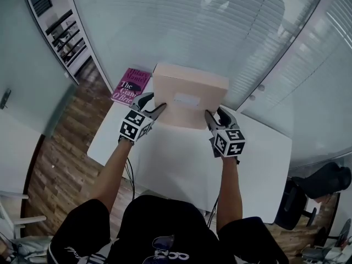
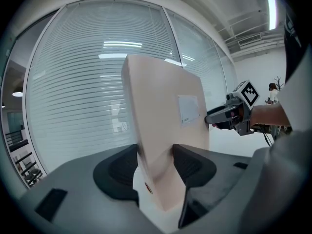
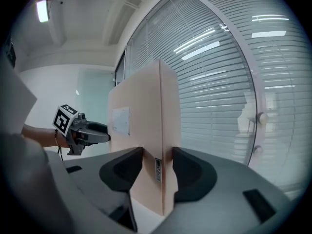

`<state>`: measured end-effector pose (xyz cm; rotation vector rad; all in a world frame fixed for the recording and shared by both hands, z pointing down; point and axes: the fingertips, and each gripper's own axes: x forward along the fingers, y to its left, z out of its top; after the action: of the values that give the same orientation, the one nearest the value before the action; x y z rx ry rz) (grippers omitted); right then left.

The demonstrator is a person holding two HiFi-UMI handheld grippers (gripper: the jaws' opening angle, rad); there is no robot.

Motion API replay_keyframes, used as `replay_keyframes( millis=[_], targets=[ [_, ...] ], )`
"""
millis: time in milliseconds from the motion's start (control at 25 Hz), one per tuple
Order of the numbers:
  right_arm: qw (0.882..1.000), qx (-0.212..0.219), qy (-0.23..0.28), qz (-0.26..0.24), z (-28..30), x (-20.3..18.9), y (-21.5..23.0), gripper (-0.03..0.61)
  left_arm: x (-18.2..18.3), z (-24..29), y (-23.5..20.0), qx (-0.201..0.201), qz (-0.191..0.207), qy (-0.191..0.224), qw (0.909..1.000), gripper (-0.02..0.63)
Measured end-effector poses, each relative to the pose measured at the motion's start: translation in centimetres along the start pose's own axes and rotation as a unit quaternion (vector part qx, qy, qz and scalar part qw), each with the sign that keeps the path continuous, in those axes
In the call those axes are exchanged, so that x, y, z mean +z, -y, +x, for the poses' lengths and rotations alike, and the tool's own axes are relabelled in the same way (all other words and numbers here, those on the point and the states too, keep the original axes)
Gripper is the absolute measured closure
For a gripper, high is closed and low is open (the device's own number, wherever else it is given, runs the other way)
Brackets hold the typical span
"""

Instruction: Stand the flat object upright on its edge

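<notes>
On box [image 1: 190,95]: left gripper [image 1: 157,103] clamped; right gripper [image 1: 213,114] clamped.

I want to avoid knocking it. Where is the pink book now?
In the head view the pink book lies at the white table's far left corner, just left of the beige box.

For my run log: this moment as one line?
box: upright | left hand-held gripper: shut on box's left edge | right hand-held gripper: shut on its right edge | book: flat on table
</notes>
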<state>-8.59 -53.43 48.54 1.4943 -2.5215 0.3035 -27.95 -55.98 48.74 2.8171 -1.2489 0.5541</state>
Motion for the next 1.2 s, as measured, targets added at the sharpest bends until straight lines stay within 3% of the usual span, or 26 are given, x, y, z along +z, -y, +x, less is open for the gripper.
replay_keyframes(
  millis=[480,1200],
  targets=[
    [1.000,-0.031,-0.001,0.008,5.1,0.7,-2.6,0.371,-1.3,0.6,-6.3,-0.024,0.019,-0.006,0.9995,0.370],
    [0.998,-0.069,-0.011,0.007,16.4,2.0,0.1,0.374,-2.2,8.3,-16.4,-0.015,0.062,-0.029,0.9975,0.373]
  ],
)
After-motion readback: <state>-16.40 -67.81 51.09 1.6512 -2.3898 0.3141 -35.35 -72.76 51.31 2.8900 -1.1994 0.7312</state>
